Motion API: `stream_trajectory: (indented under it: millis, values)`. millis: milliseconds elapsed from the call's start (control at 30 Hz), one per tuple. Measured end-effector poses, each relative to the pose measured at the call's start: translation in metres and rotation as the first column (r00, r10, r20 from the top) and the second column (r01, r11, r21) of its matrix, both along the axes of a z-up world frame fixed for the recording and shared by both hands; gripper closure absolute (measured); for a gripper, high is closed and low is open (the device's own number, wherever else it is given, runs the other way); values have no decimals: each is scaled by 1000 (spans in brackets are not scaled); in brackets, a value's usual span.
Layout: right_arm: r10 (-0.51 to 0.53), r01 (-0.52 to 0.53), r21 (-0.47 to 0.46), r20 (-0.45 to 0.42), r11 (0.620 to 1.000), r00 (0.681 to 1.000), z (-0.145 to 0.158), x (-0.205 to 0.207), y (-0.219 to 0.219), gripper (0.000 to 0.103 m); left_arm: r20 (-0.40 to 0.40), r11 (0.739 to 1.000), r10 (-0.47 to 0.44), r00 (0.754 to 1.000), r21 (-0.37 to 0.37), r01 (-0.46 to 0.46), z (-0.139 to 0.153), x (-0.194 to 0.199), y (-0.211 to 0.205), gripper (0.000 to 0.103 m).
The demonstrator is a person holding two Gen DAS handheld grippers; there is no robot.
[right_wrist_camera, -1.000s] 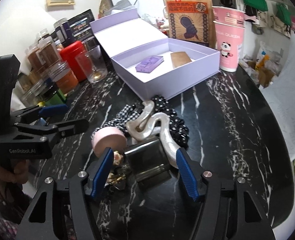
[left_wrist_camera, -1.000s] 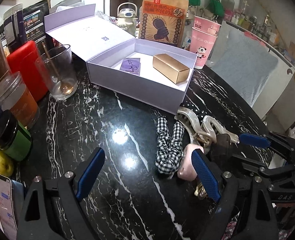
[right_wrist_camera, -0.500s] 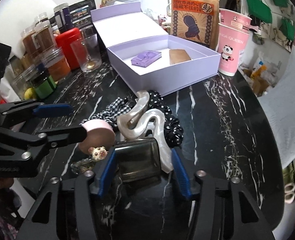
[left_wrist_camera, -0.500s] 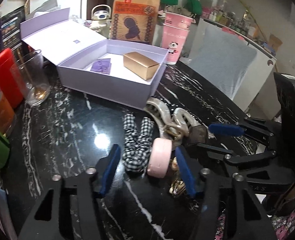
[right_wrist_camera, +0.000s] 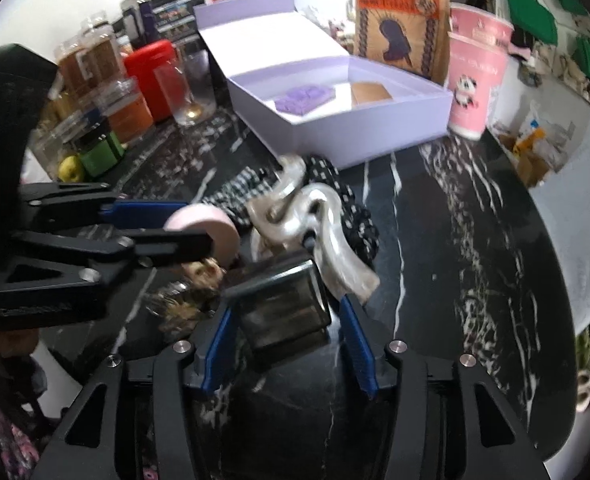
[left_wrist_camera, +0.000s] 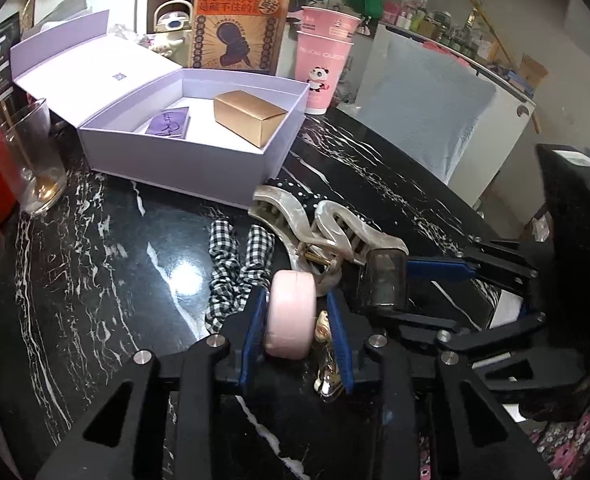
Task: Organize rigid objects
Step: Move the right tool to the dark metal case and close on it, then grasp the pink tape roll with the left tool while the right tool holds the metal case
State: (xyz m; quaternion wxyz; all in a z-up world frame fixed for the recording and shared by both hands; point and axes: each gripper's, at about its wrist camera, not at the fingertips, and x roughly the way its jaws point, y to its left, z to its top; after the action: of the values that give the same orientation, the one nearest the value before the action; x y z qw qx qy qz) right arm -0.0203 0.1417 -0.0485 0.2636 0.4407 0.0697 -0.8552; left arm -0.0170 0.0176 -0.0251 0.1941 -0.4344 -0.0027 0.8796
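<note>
On marble table (left_wrist_camera: 95,280) | left claw (left_wrist_camera: 295,312) closing around pink disc (left_wrist_camera: 291,316)

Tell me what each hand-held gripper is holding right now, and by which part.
The left hand-held gripper is closing across the flat faces of the round pink case. The right hand-held gripper straddles the smoky grey square box, jaws opening.

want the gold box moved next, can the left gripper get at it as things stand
Probably not yet: the left gripper is closing around the pink disc. The gold box itself lies uncovered in the open lilac box.
</note>
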Motion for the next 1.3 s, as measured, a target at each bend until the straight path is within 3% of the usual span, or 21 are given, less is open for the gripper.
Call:
stream_trajectory:
  millis: [133,533,667,800,900,1300]
  values:
    - [-26,28,-40,37,999,999,-8,-6,8,49,1,1000,-25,1000,-7,25,-2,4,4,77]
    - [-40,40,-44,3,998,999,-10,-14,9,40,-33,1000,-22,999,18,23,-4,-10,3,77]
    - [-35,35,-54,-4,998,999,-11,-16,8,40,-28,1000,-18,999,20,18,-5,-18,0,77]
    - [-44,44,-77,0,996,999,-11,-18,10,40,-5,999,1,1000,-35,-1,-11,-24,-2,77]
    - [-48,48,-98,5,994,999,-11,-19,12,41,12,1000,1,1000,-9,0,-15,-24,-8,77]
    - [-49,48,-109,-4,993,999,-11,-24,6,40,-4,999,-18,1000,-28,18,-18,-24,2,77]
